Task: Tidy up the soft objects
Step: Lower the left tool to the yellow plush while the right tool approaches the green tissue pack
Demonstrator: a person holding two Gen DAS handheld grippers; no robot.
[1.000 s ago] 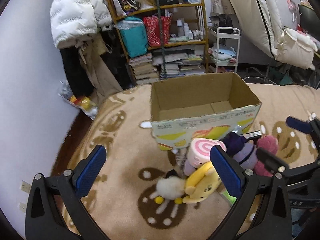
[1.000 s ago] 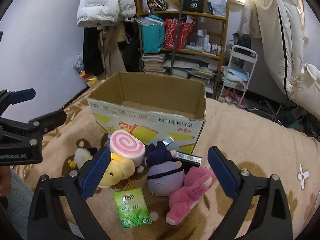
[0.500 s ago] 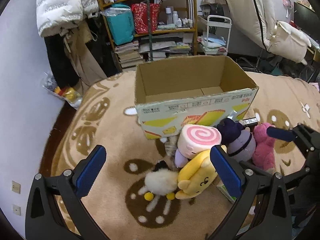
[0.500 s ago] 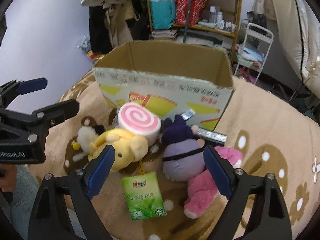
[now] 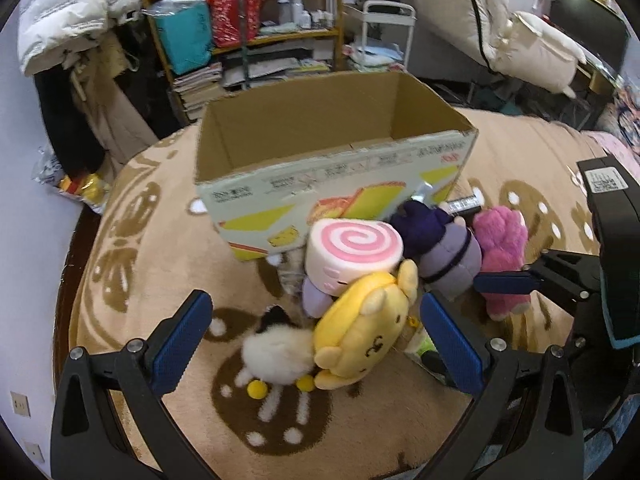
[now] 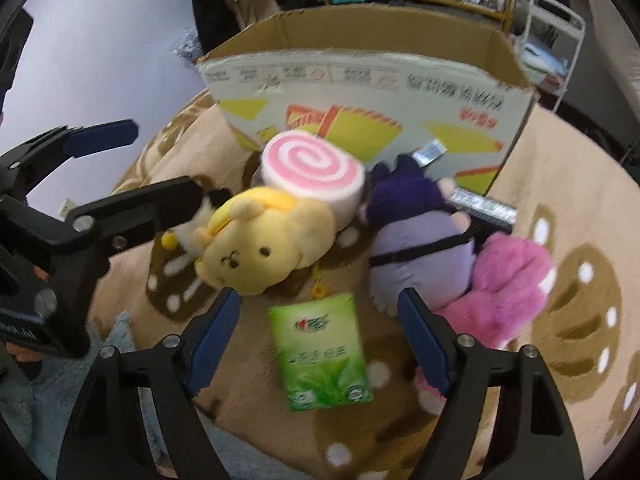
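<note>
Field notes, taken from beside the bed. An open cardboard box (image 5: 332,196) stood on a tan blanket (image 5: 160,248) patterned with brown shapes. Its printed near wall faced the grippers; what I could see of its inside showed bare cardboard.

A cluster of soft toys lay against that near wall. A pink-and-white swirl cushion (image 5: 354,248) leaned on the box front. Just near of it, touching it, lay a yellow bear plush (image 5: 366,340), and a small white fluffy toy (image 5: 278,354) with yellow pom-poms sat against the bear's left side. Right of the swirl cushion was a purple plush (image 6: 416,244) with a dark hood, and against its right side a pink plush (image 6: 512,284). A green tissue pack (image 6: 320,354) lay flat on the blanket, near of the toys, between bear and purple plush.

Left gripper (image 5: 316,344): fingers wide apart, gripping nothing, with the bear and the white fluffy toy framed between them.

Right gripper (image 6: 318,354): fingers apart and empty, having just been closing in, the tissue pack framed between them but clear of both blue pads (image 6: 420,344). The right pad overlapped the pink plush; contact could not be told.

Cluttered shelves (image 5: 256,40) stood far behind the box.
</note>
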